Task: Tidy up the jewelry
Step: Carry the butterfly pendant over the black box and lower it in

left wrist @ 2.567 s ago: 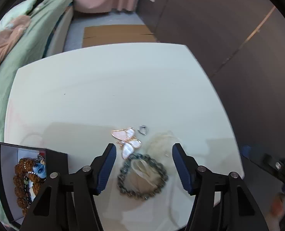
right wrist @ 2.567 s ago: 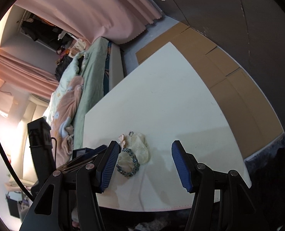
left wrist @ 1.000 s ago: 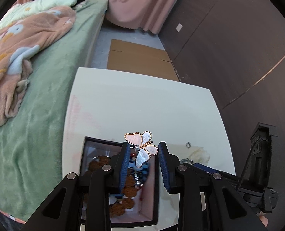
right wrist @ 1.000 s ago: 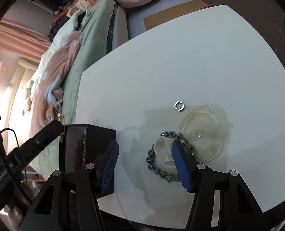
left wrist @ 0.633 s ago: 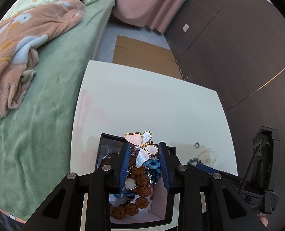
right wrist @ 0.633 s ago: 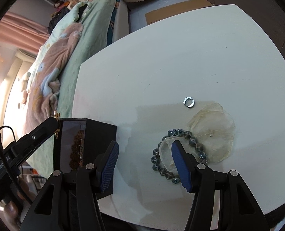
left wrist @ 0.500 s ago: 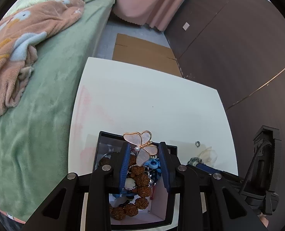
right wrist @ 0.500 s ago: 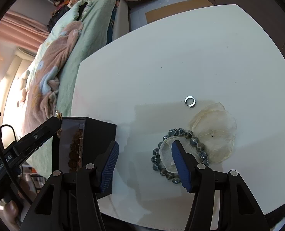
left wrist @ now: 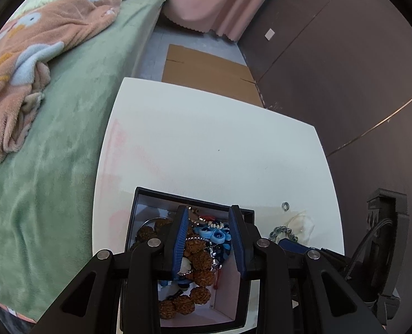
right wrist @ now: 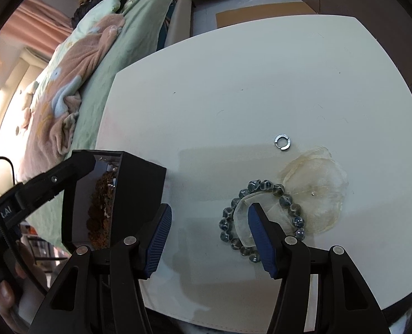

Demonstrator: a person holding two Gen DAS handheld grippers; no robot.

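Two grippers hang over the white table [right wrist: 233, 83]. The left gripper [left wrist: 208, 211] points down into the open black jewelry box [left wrist: 135, 222], its blue fingers narrowly apart above the brown beads [left wrist: 200, 256]; I cannot tell whether they pinch anything. The right gripper [right wrist: 210, 208] stands open and empty, its right finger above the grey bead bracelet [right wrist: 285, 199], which lies partly on translucent discs [right wrist: 320, 192]. A small silver ring [right wrist: 281, 142] lies just beyond them.
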